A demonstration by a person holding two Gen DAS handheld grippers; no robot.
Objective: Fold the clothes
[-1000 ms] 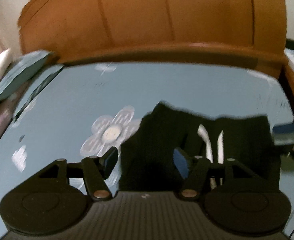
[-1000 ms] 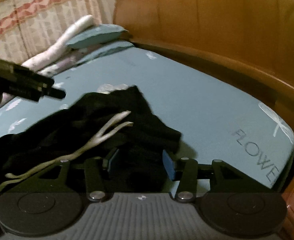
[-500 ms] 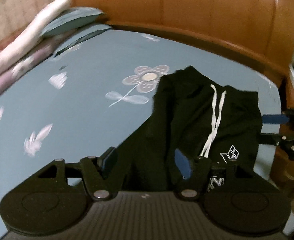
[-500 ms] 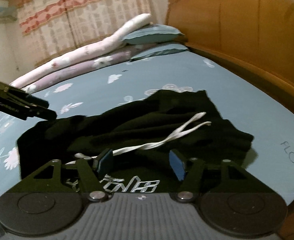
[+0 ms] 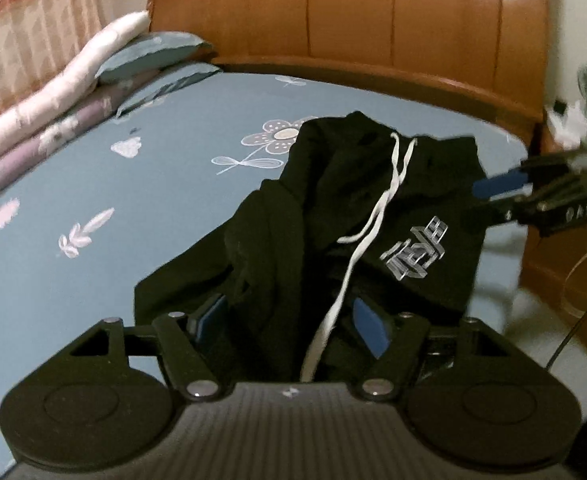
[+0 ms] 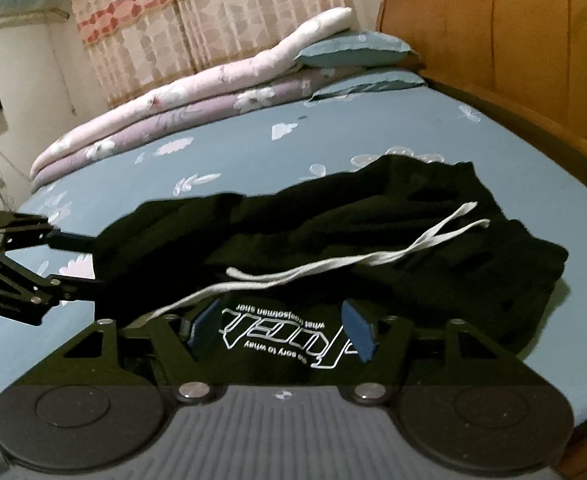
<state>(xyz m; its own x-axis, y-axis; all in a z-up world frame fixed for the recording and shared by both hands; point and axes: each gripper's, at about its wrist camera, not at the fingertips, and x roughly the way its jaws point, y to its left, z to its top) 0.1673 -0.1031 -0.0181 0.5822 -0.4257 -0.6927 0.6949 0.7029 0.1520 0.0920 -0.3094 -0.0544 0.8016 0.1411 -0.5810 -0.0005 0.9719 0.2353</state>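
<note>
Both views are now showing more of the black shorts (image 5: 373, 216) than a second ago, with the printed logo (image 5: 415, 254) and white drawstring (image 5: 367, 232) coming into sight. They are lying crumpled on the blue flowered bed sheet (image 5: 93, 184), near the wooden headboard (image 5: 373, 12). Left gripper (image 5: 291, 326) jaws are opening over the garment's near edge, cloth between them but the pads not pressing. Right gripper (image 6: 281, 330) jaws are opening likewise over the printed text (image 6: 277, 336), gripping nothing. Folded quilts (image 6: 181, 100) are lying along the bed's far side.
</note>
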